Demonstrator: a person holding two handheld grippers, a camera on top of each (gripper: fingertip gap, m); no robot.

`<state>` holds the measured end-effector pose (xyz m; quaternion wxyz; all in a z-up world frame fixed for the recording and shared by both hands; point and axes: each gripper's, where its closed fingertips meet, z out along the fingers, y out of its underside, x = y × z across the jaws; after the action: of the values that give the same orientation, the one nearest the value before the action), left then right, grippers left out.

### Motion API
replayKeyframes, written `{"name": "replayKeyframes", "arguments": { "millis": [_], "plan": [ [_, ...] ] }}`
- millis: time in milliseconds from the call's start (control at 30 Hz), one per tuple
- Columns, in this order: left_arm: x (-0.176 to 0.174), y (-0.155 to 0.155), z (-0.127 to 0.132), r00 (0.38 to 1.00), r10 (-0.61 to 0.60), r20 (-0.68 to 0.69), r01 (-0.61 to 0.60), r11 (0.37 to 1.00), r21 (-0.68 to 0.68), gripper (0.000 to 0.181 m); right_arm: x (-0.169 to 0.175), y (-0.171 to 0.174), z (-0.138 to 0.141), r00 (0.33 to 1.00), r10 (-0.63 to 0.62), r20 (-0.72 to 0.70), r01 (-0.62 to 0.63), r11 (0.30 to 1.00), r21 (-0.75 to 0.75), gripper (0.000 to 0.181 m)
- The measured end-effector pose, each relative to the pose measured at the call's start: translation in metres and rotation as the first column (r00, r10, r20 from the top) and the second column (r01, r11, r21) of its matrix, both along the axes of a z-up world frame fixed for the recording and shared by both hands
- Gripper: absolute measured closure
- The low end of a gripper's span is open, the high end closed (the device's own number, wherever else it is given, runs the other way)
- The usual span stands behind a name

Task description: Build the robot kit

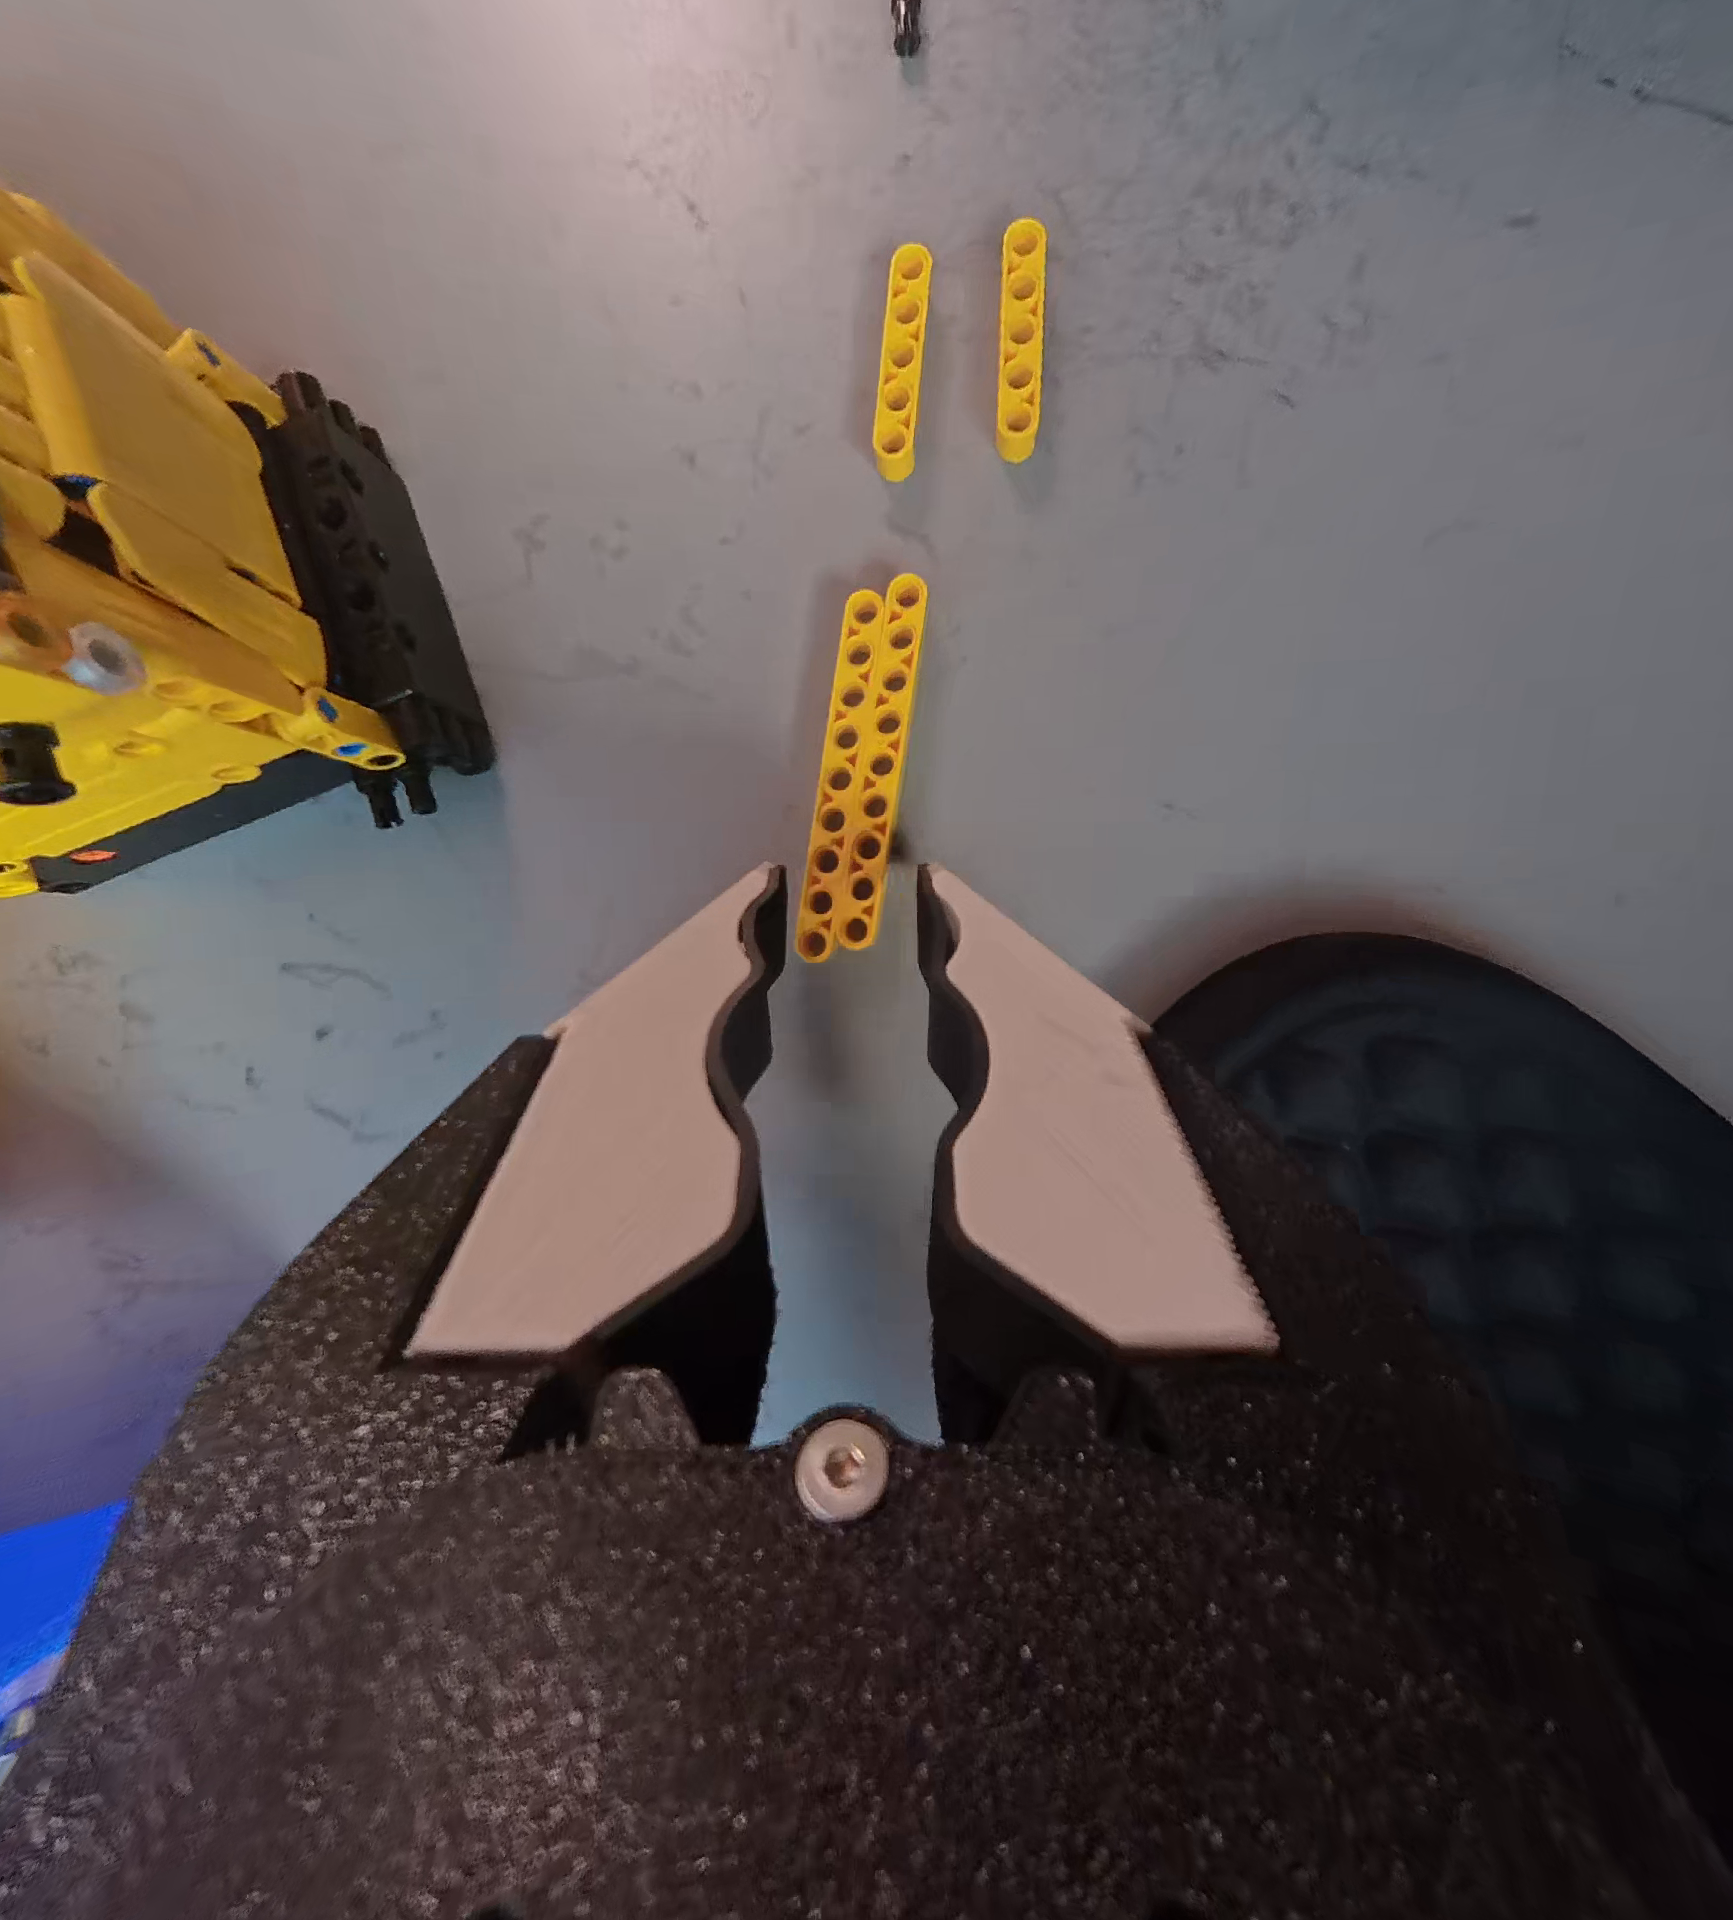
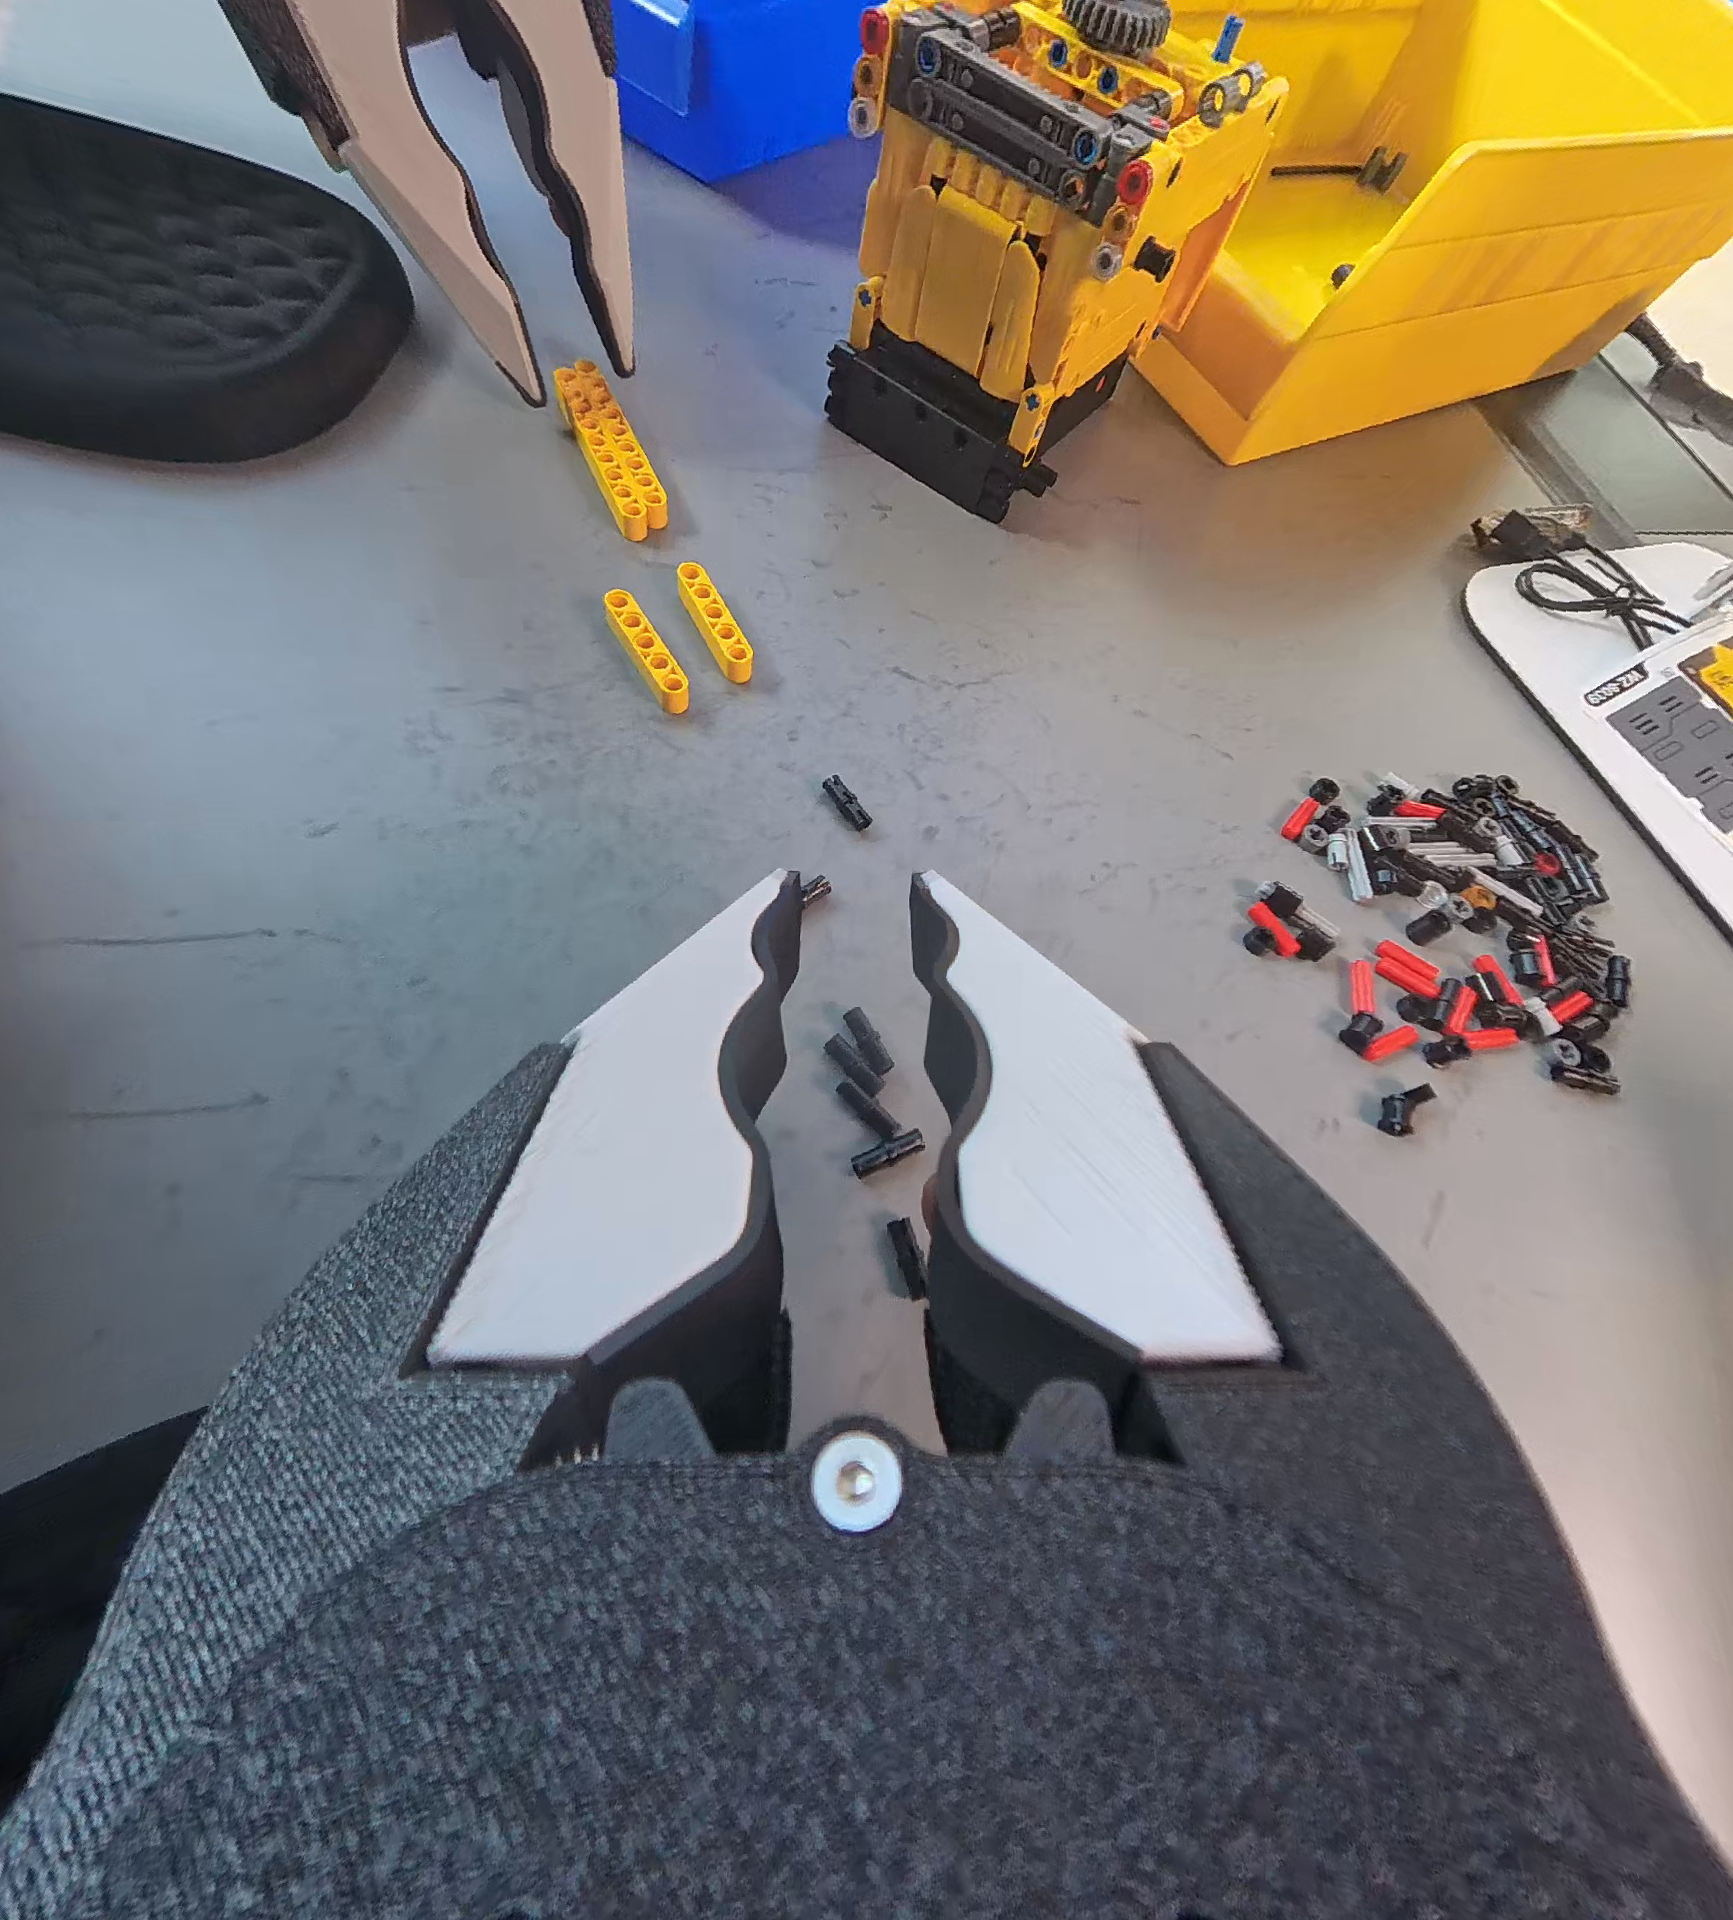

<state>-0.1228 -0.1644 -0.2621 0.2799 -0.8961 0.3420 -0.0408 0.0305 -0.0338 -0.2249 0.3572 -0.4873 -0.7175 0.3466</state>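
Left gripper [image 1: 846,883]: jaws parted narrowly, nothing held. The near end of a pair of long yellow beams [image 1: 862,764] lies between the fingertips; contact cannot be told. The two beams lie side by side, touching, each with a row of round holes. Beyond them lie two short yellow beams [image 1: 961,348], parallel but apart.

Right gripper [image 2: 854,888]: jaws parted narrowly, nothing clamped. A small black pin [image 2: 815,888] sits against the left fingertip. More black pins [image 2: 867,1091] lie loose on the surface below the gap, and one [image 2: 846,802] lies just ahead.

Surface [image 2: 322,831]: grey, mottled, scuffed. On it: a yellow and black brick-built vehicle [image 2: 1018,260], a yellow bin [image 2: 1464,260] beside it, a blue bin [image 2: 727,83], a pile of red and black small parts [image 2: 1454,935], a printed sheet [image 2: 1714,748], and a black padded cushion [image 2: 114,281].
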Motion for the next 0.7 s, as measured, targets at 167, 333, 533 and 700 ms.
{"name": "replayKeyframes", "arguments": {
  "millis": [167,333,533,700],
  "plan": [
    [0.011,-0.004,0.004,1.0,0.001,0.027,-0.002,0.999,0.044,0.156,0.0,-0.005,0.001,1.0,0.011,-0.004,-0.011,1.0,0.013,0.161],
    [0.016,-0.003,0.003,0.999,0.007,0.052,-0.01,0.998,0.059,0.157,-0.002,-0.015,-0.001,0.999,0.033,-0.002,-0.033,0.999,0.03,0.161],
    [0.017,0.001,-0.001,0.998,0.006,0.056,-0.008,0.999,0.045,0.161,-0.003,-0.021,-0.005,0.999,0.048,0.002,-0.048,0.998,0.034,0.161],
    [0.013,0.003,-0.001,1.0,0.01,0.004,-0.011,0.998,0.055,0.159,-0.002,-0.021,-0.006,0.999,0.046,0.005,-0.047,0.998,0.053,0.161]
  ]
}}
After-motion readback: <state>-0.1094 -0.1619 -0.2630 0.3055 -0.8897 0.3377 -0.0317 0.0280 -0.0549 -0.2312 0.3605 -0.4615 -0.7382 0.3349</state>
